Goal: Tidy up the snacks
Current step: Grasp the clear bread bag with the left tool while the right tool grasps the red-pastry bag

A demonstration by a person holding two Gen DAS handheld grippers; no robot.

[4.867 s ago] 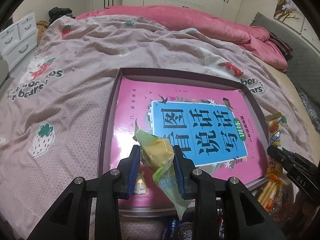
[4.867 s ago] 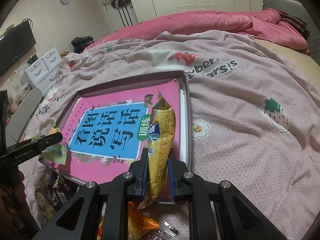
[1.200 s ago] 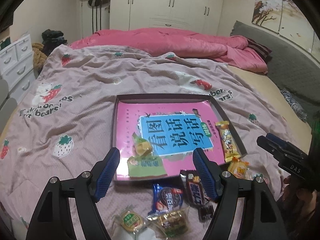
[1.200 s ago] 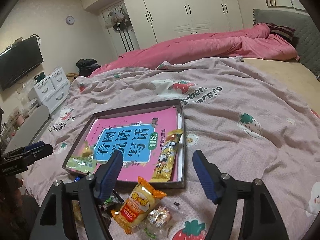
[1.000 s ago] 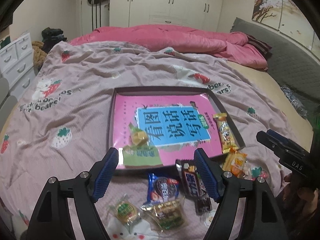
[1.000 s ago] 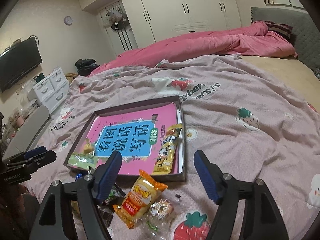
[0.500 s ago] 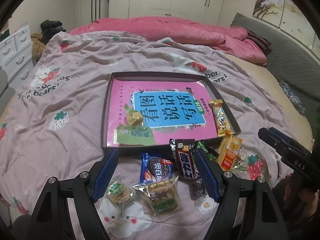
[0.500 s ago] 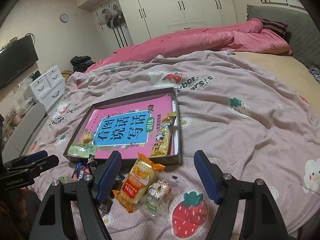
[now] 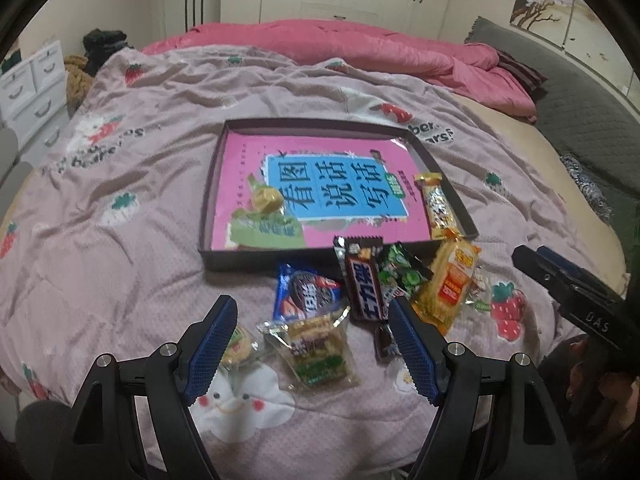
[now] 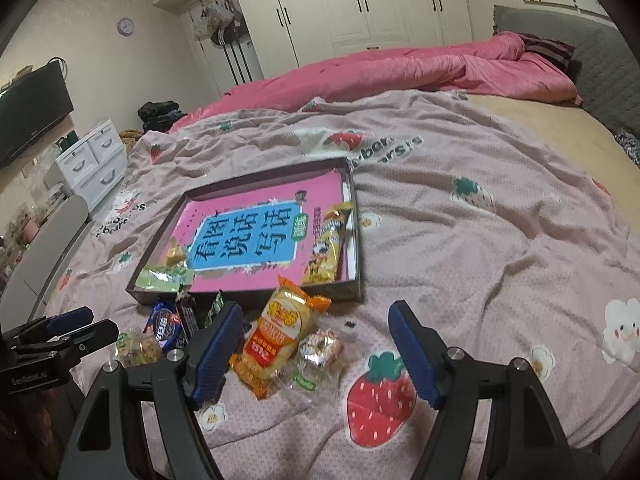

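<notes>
1. On the bed, a shallow dark tray (image 9: 206,216) holds a pink book (image 9: 240,168) with a blue title panel; a green packet (image 9: 264,228) with a yellow sweet lies at the tray's near left, and a long yellow packet (image 9: 438,204) lies along its right wall.
2. Just before the tray's near wall lie the loose snacks: a blue cookie pack (image 9: 306,296), a dark chocolate bar (image 9: 362,284), a green wrapper (image 9: 402,272), an orange-yellow pack (image 10: 284,328), a clear pack of biscuits (image 9: 316,348), and a small round cake (image 9: 238,342).
3. Left gripper (image 9: 312,354) hangs over these snacks, fingers wide apart, holding nothing.
4. Right gripper (image 10: 316,348) hangs by the orange-yellow pack, fingers also spread and empty.
5. Under it all lies a pink strawberry-print blanket (image 10: 500,240); a rumpled pink duvet (image 10: 400,72) lies beyond, with white wardrobes (image 10: 360,8) behind.
</notes>
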